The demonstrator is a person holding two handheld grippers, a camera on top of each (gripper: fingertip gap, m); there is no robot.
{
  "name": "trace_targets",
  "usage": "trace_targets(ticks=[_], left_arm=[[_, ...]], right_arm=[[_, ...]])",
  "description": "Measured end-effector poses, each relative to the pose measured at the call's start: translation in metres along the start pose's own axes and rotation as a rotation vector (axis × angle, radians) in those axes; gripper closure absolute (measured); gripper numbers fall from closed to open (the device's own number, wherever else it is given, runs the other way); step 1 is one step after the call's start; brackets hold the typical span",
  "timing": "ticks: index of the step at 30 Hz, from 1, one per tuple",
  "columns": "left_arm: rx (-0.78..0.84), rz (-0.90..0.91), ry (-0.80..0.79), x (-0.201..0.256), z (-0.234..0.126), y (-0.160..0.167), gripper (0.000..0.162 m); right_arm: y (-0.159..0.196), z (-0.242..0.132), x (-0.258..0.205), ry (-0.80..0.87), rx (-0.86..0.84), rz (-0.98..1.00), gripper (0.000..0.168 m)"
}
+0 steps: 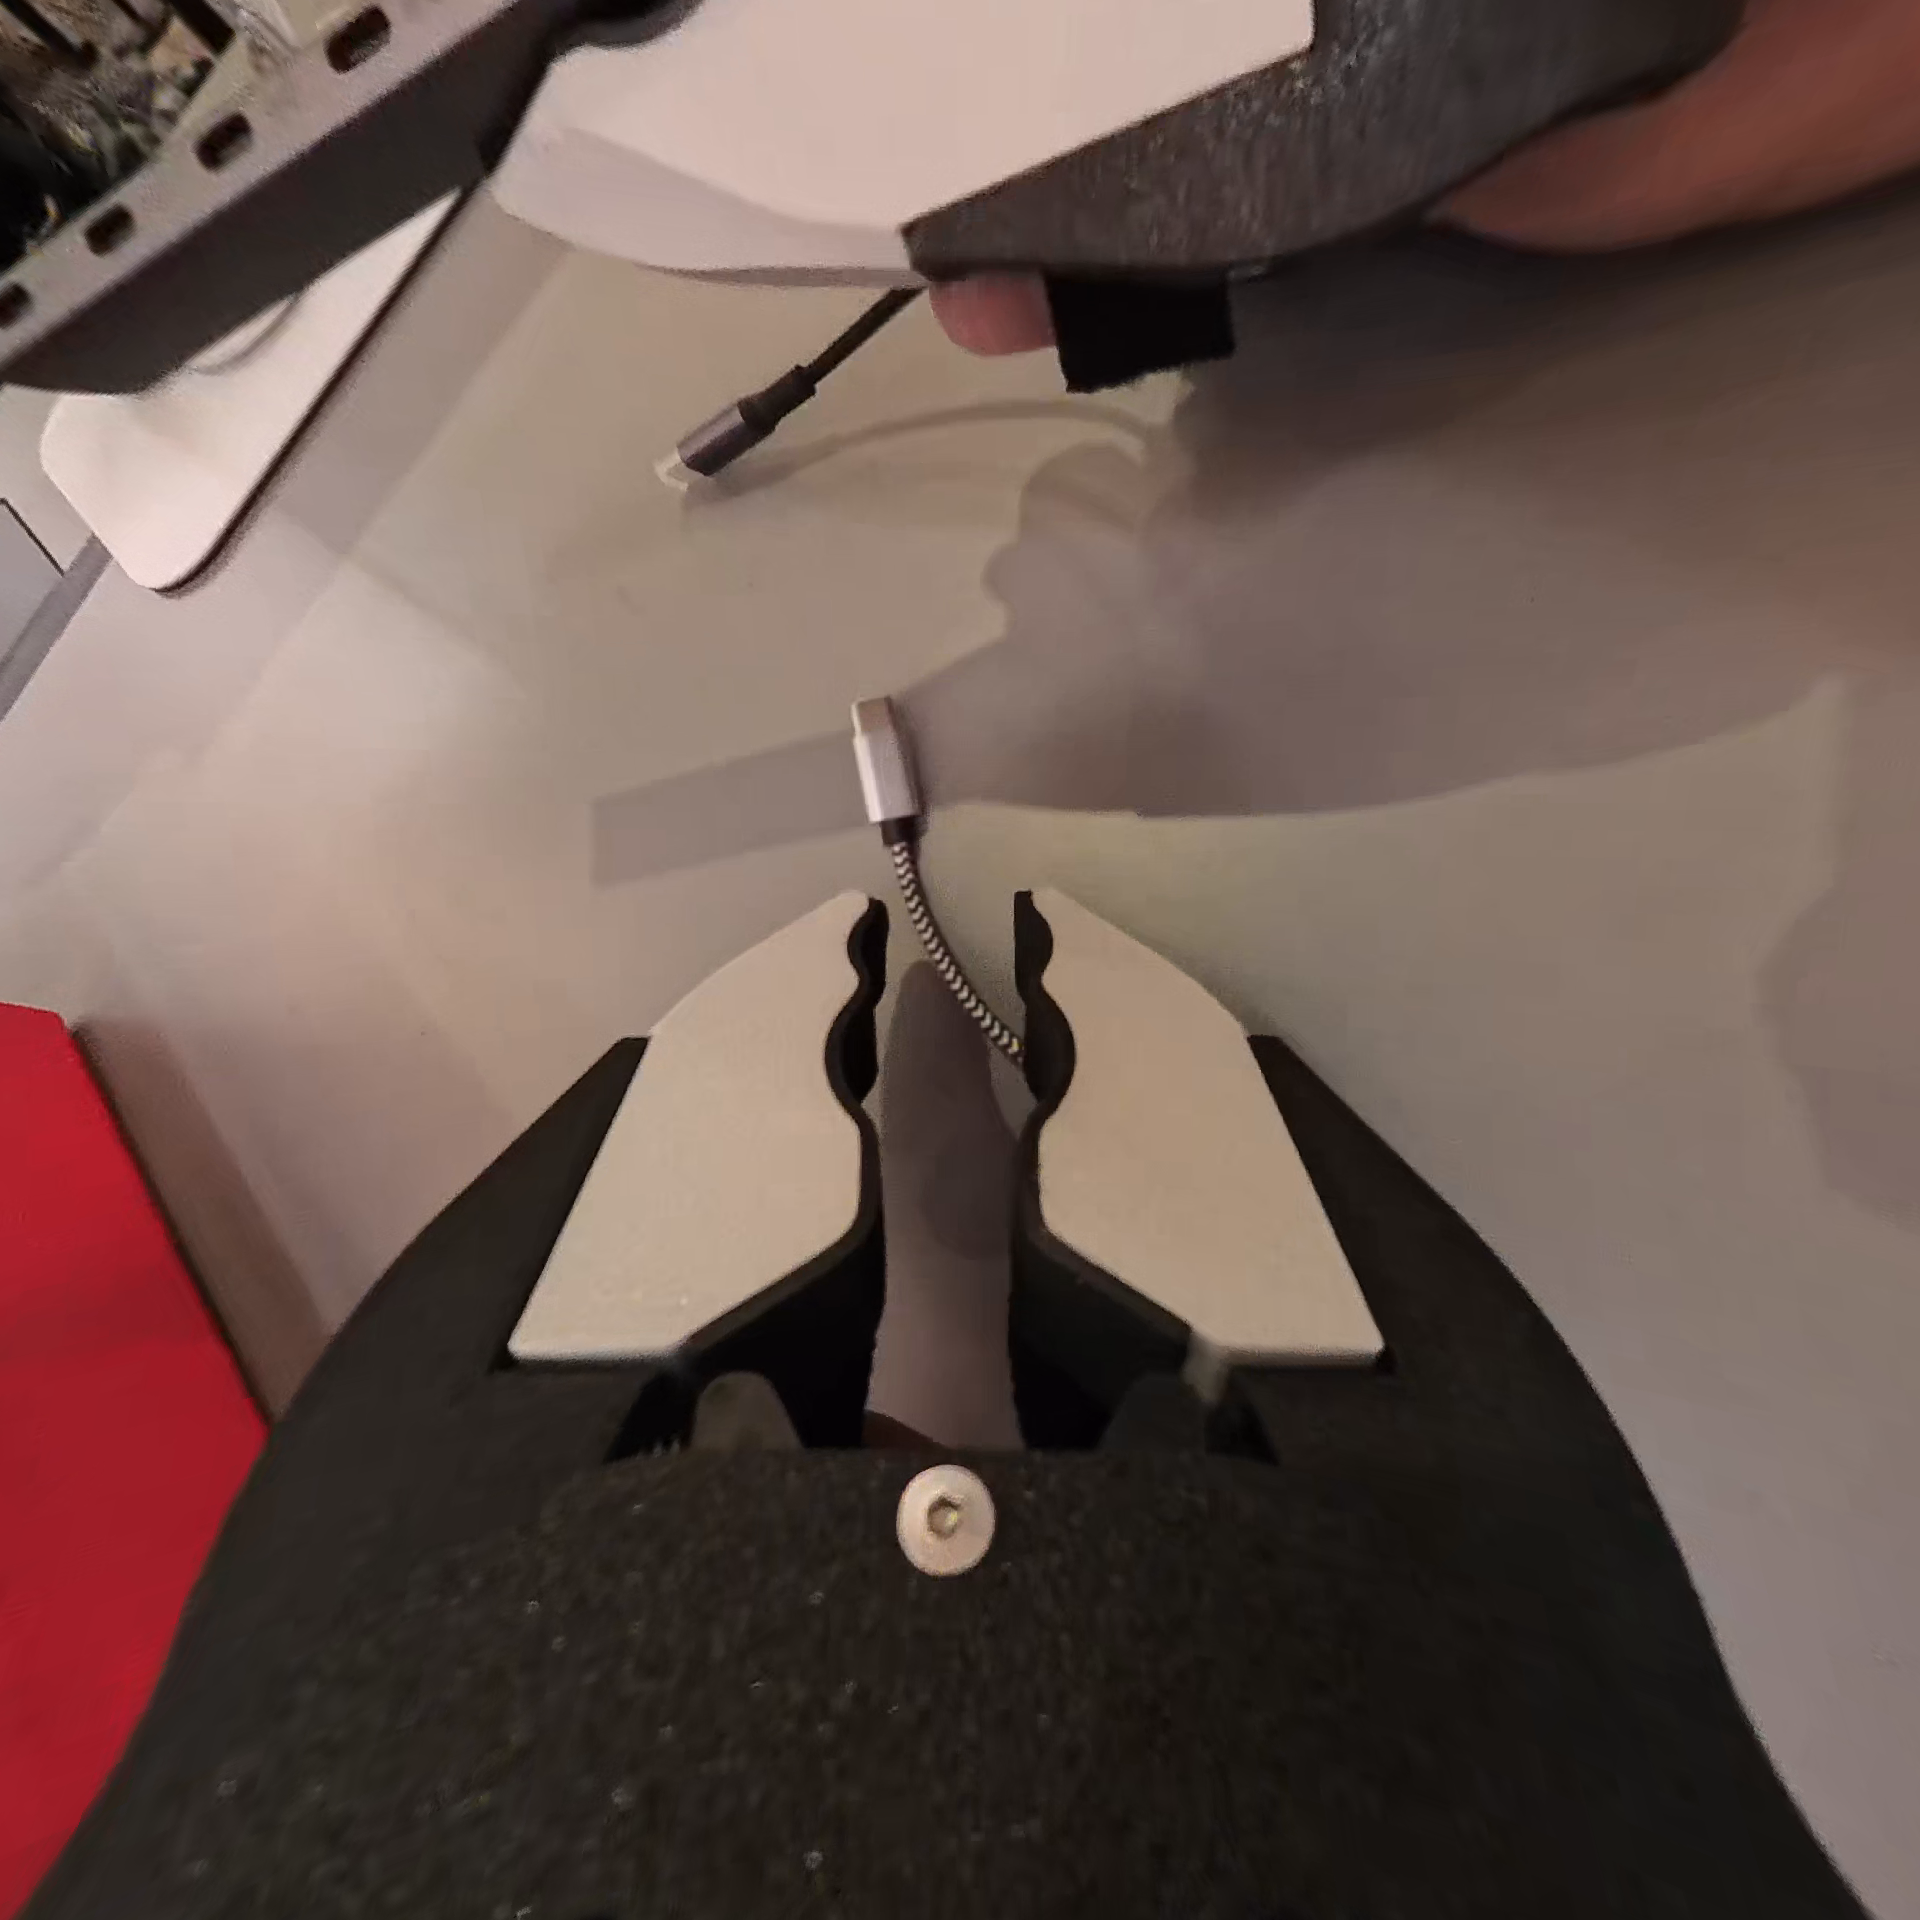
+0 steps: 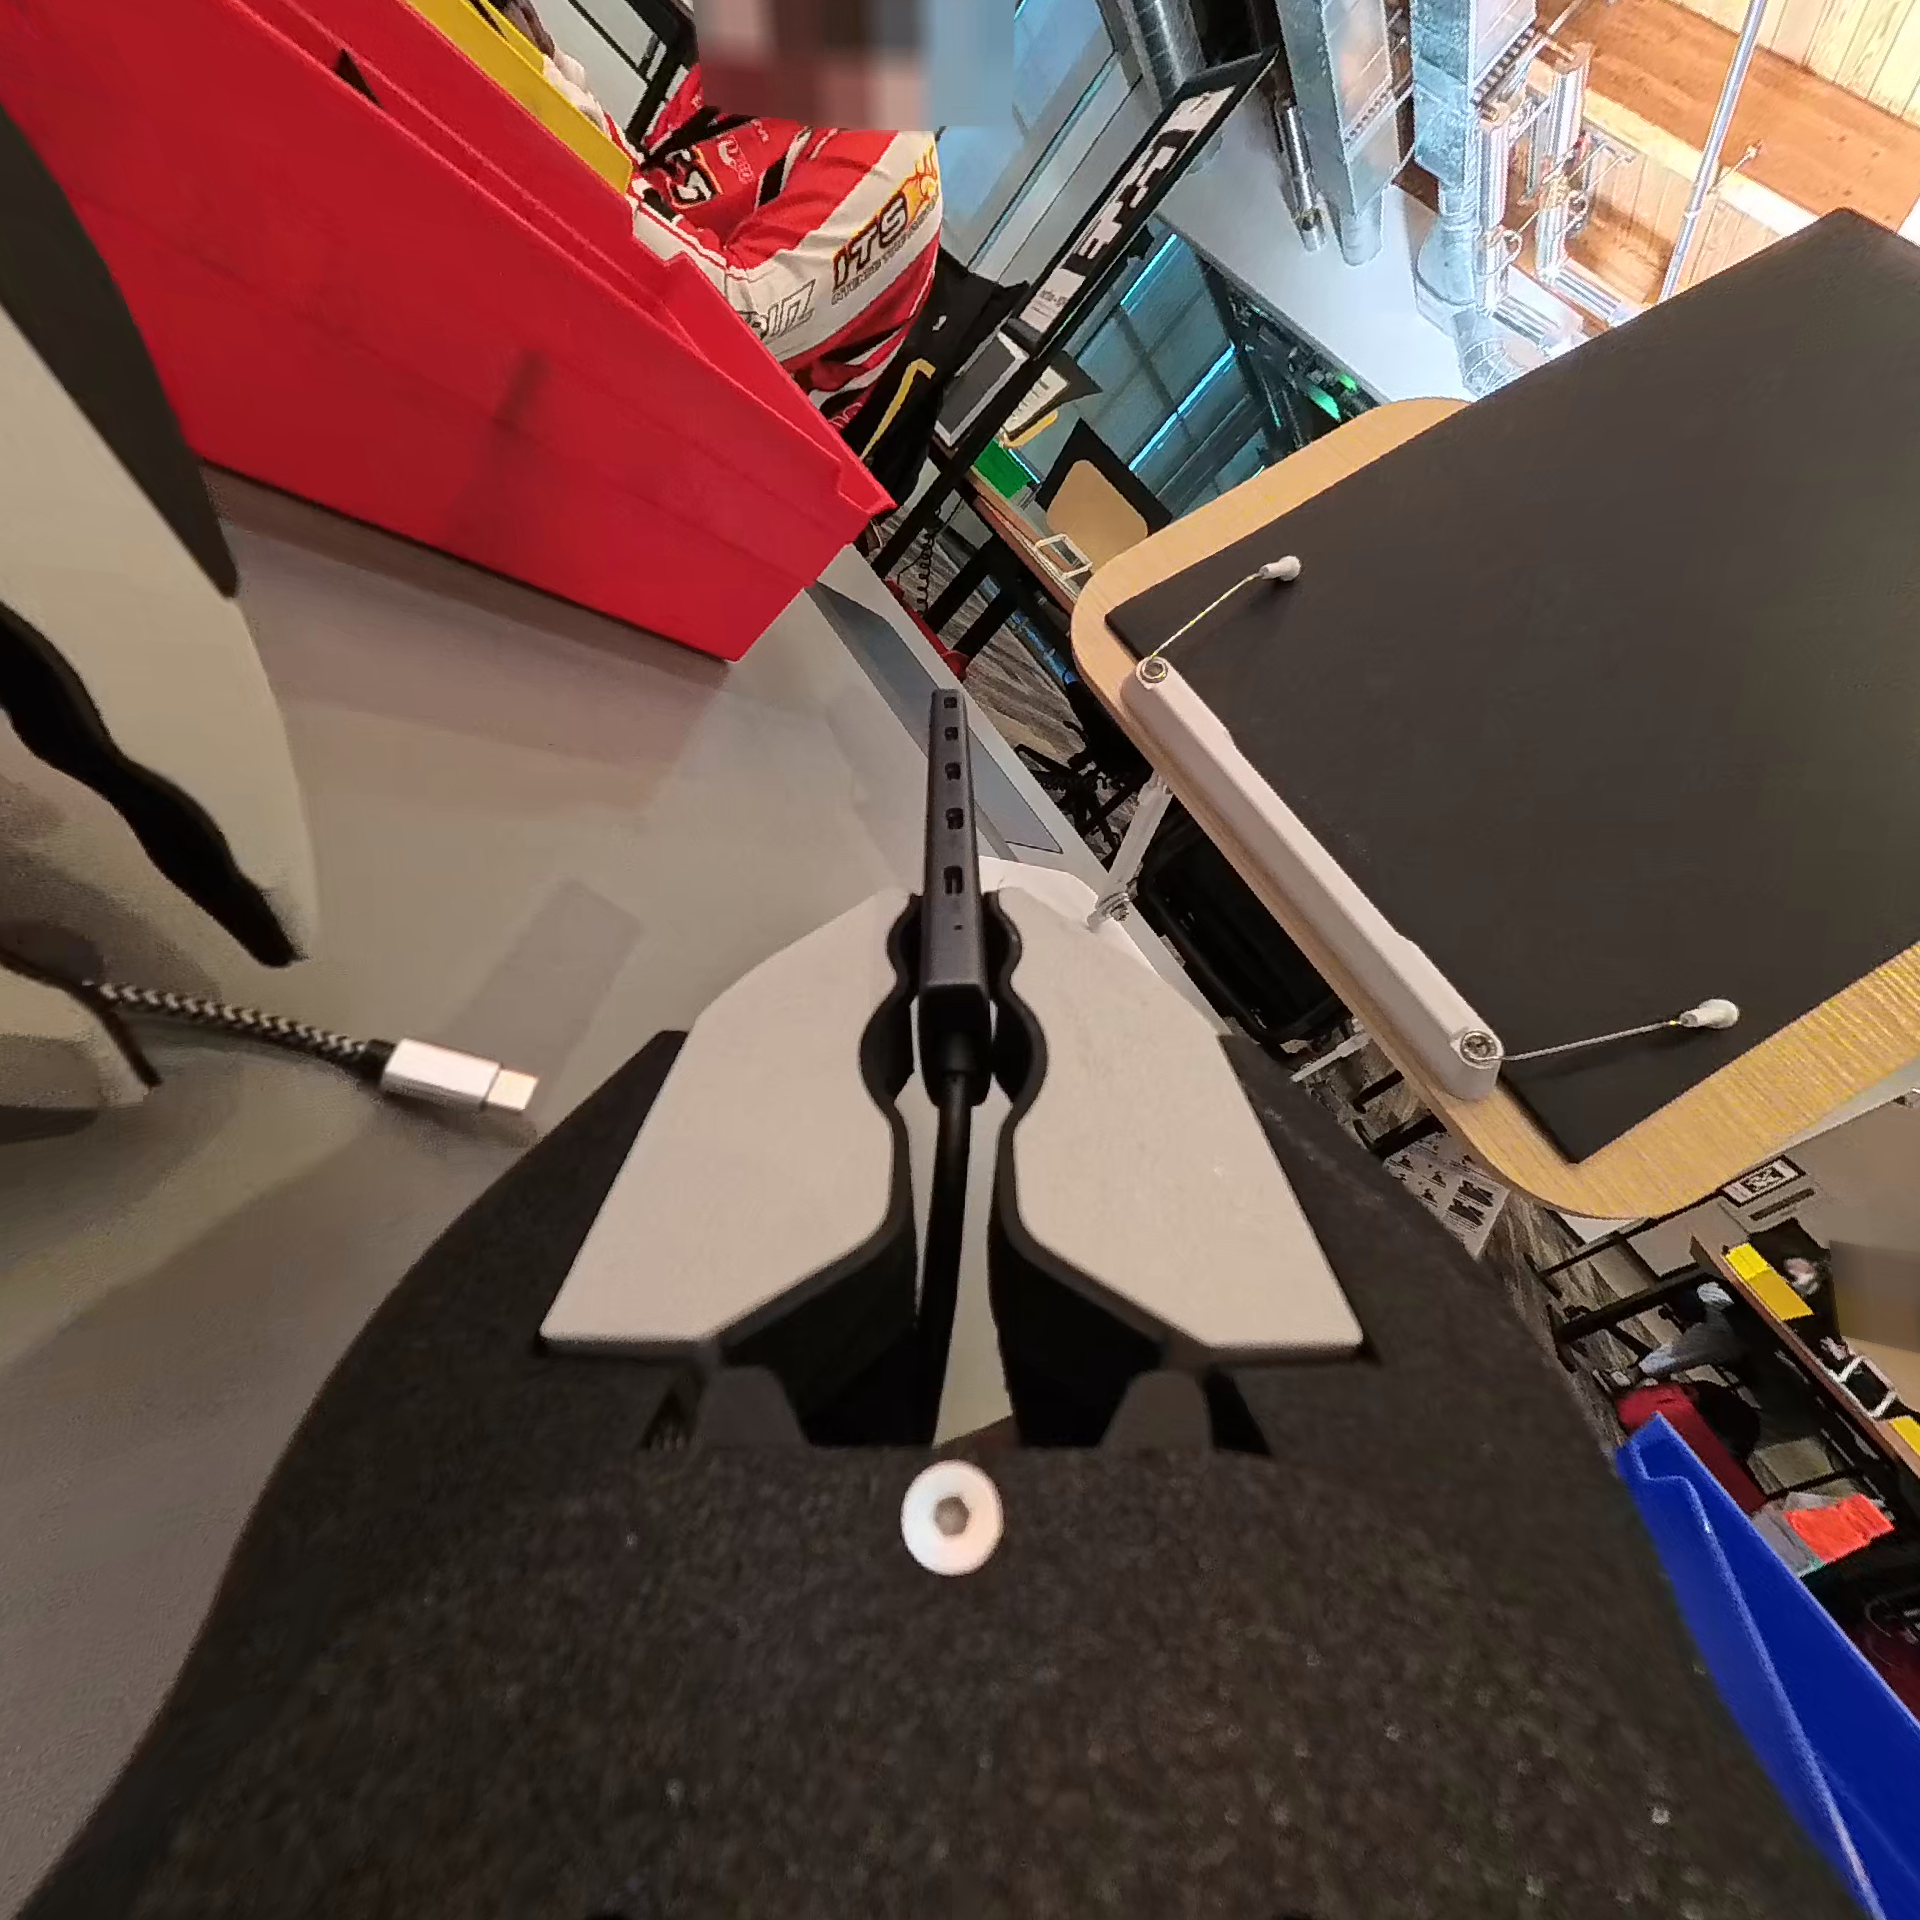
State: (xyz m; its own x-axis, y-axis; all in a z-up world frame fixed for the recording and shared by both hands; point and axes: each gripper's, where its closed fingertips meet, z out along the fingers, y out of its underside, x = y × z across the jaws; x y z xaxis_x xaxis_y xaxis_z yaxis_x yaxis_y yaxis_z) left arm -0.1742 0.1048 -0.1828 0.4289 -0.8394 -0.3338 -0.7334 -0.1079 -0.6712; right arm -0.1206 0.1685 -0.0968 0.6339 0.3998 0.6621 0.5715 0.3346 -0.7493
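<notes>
My left gripper is open, low over the grey table. A black-and-white braided cable runs out between its fingertips, close to the right finger, and ends in a silver plug. The plug and cable also show in the right wrist view. My right gripper is shut on a slim dark hub with several ports along its edge. The hub's black cable runs back between the fingers. In the left wrist view the hub is blurred at top left, and its grey plug hangs just over the table.
Red bins stand at the table's far side, one also at the left. A white rounded plate lies at the left. A black board with a wooden rim stands beyond the table edge, a blue bin at lower right. A person's hand holds the right gripper. Tip to tip, the grippers are about 12 cm apart. The white rounded plate is about 30 cm from my right fingertips.
</notes>
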Motion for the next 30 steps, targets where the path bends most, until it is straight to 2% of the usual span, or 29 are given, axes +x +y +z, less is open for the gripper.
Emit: trace_targets(ticks=[6, 11, 13, 17, 23, 28, 30], left_arm=[[0.028, -0.078, -0.011, -0.013, 0.006, -0.016, 0.138], [0.016, -0.163, 0.07, -0.014, 0.025, -0.019, 0.138], [0.002, -0.165, 0.137, -0.004, 0.029, -0.018, 0.152], [-0.035, -0.141, 0.136, -0.003, 0.031, -0.015, 0.152], [-0.024, -0.245, 0.267, 0.001, 0.02, -0.013, 0.153], [0.092, -0.452, 0.45, -0.008, -0.011, -0.043, 0.154], [0.129, -0.501, 0.498, -0.017, -0.025, -0.057, 0.159]], right_arm=[[0.0, 0.0, 0.001, 0.001, 0.002, 0.007, 0.159], [0.0, 0.0, 0.0, -0.001, 0.003, 0.01, 0.159], [0.0, 0.0, 0.001, 0.001, 0.003, 0.011, 0.159], [0.0, 0.0, 0.001, 0.001, 0.001, 0.014, 0.159], [0.0, 0.0, 0.001, 0.002, 0.003, 0.015, 0.159], [-0.004, -0.002, 0.001, 0.007, 0.023, 0.002, 0.159], [-0.004, -0.001, -0.001, 0.005, 0.025, -0.024, 0.159]])
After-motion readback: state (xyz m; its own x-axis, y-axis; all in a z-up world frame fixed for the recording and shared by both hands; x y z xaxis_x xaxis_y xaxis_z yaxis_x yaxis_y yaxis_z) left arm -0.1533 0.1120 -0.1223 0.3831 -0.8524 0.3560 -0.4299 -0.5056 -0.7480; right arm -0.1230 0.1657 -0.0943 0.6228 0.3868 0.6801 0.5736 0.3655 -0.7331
